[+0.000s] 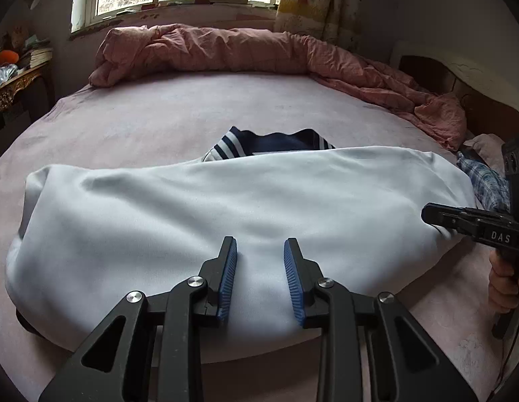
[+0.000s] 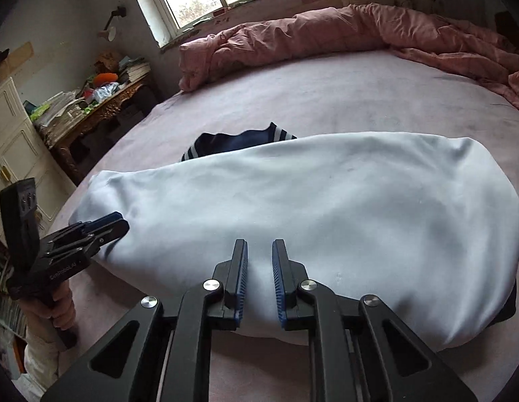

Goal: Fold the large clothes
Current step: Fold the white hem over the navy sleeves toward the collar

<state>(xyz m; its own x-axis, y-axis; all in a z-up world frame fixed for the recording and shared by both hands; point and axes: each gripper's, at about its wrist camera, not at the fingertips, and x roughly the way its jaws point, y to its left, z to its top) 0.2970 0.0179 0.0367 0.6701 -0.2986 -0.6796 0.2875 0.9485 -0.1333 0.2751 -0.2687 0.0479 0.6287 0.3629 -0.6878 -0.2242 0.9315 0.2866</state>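
Note:
A large pale blue-white garment (image 1: 225, 201) (image 2: 309, 201) lies folded into a wide bundle on the pink bed sheet (image 1: 158, 117). Its navy collar with white stripes (image 1: 276, 144) (image 2: 236, 140) pokes out behind the far edge. My left gripper (image 1: 259, 244) hovers over the near edge, jaws parted, nothing pinched between the blue pads. In the right wrist view it (image 2: 120, 222) sits at the bundle's left end. My right gripper (image 2: 259, 244) stands over the near edge with a narrow gap and no cloth in it. In the left wrist view it (image 1: 427, 212) is at the bundle's right end.
A crumpled pink duvet (image 1: 259, 50) runs along the far side of the bed under the window. A plaid cloth (image 1: 483, 181) lies at the right edge. A cluttered wooden side table (image 2: 91, 100) and a white cabinet (image 2: 11, 140) stand left of the bed.

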